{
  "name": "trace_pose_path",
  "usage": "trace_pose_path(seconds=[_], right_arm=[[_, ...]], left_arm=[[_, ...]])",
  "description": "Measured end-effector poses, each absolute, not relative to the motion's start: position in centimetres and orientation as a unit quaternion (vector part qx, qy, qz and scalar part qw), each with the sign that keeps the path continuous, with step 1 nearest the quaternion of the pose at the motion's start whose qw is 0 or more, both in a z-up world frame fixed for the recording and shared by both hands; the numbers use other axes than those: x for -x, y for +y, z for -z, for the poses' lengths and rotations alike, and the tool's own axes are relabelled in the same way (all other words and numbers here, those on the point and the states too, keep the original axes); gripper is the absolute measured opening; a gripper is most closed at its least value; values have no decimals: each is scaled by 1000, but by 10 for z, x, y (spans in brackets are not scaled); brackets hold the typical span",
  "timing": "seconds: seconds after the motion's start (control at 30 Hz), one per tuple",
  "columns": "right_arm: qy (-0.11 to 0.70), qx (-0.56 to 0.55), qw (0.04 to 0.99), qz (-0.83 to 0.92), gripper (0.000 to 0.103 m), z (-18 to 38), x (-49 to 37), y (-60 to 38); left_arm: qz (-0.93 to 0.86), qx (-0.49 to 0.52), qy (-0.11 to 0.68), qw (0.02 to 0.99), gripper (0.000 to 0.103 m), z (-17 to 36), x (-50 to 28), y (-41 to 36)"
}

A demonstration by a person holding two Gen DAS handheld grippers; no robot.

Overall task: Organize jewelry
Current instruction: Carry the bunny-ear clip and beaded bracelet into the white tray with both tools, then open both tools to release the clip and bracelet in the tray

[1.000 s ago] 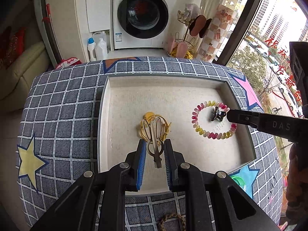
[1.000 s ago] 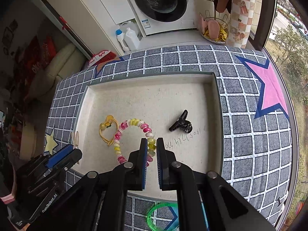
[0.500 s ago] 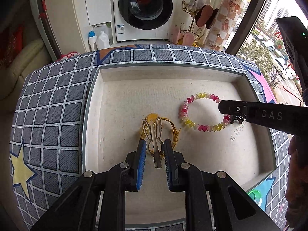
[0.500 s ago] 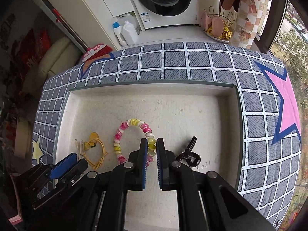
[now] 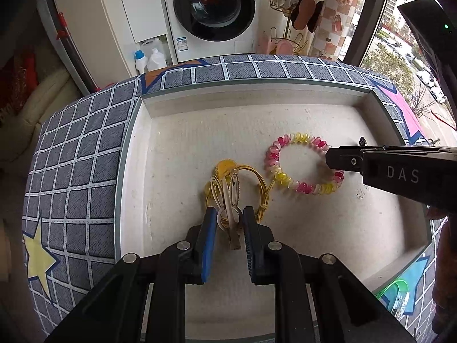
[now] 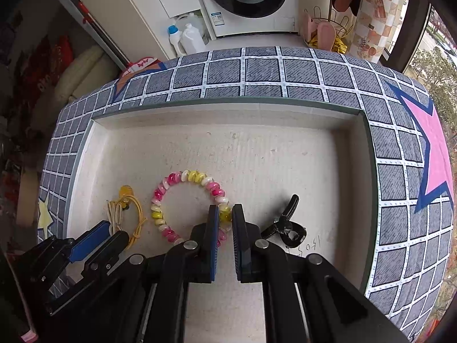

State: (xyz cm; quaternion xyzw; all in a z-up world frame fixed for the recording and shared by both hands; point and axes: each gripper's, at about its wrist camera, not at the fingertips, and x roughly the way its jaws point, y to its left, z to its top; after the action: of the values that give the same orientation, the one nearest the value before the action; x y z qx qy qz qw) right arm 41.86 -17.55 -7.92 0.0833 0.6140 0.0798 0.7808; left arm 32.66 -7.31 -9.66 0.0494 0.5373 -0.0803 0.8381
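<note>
Both tools have sunk toward the tray [image 5: 148, 154] — left tool [image 5: 228, 223] clamped on the rabbit clip [image 5: 228, 200], right tool [image 6: 225, 223] together, empty, near the bracelet [image 6: 182, 178].

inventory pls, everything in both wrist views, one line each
tray: 1, cream, on the cloth
cloth: 1, grey check with stars, under tray
spiral bracelet: 1, pink-yellow, tray centre
cord loop: 1, yellow, left of bracelet
rabbit clip: 1, cream, between left jaws
claw clip: 1, black, right of bracelet
green ring: 1, on cloth, near corner
washing machine: 1, white, behind
bottles: 2, white, floor
left gripper: shut on clip
right gripper: shut, over bracelet
</note>
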Motion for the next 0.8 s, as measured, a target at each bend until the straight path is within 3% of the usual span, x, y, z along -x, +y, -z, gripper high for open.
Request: trace_pose_path(seconds=[0.2,0.27,0.33,0.5,0.53,0.57,0.6,0.8], right_arm=[[617,-94,776,-86,15,79,-418,-177],[617,-107,774,-90,26,78,-417,-178],[613,-119,776,-94,49,74,-417,-179],[593,-156,784,-103,56,59,-416,-182],[590,-162,785,-103,60,55,-416,-182],[587,-168,785,-103,62,52,-416,-183],[584,-173,786,-103,63,50,-415,-184],[578,-188,788,-96,64,37,-406,-191]], left_arm=[[70,-50,541,837,32,96,-326,-75],[74,-45,539,838,32,94,-324,-73],[75,-47,533,842,32,89,-323,-72],[76,-44,528,844,32,82,-324,-71],[77,-44,528,844,47,81,-323,-71],[76,-43,528,845,88,80,-323,-70],[72,-40,520,850,101,76,-321,-69],[75,-33,504,860,103,61,-315,-67]])
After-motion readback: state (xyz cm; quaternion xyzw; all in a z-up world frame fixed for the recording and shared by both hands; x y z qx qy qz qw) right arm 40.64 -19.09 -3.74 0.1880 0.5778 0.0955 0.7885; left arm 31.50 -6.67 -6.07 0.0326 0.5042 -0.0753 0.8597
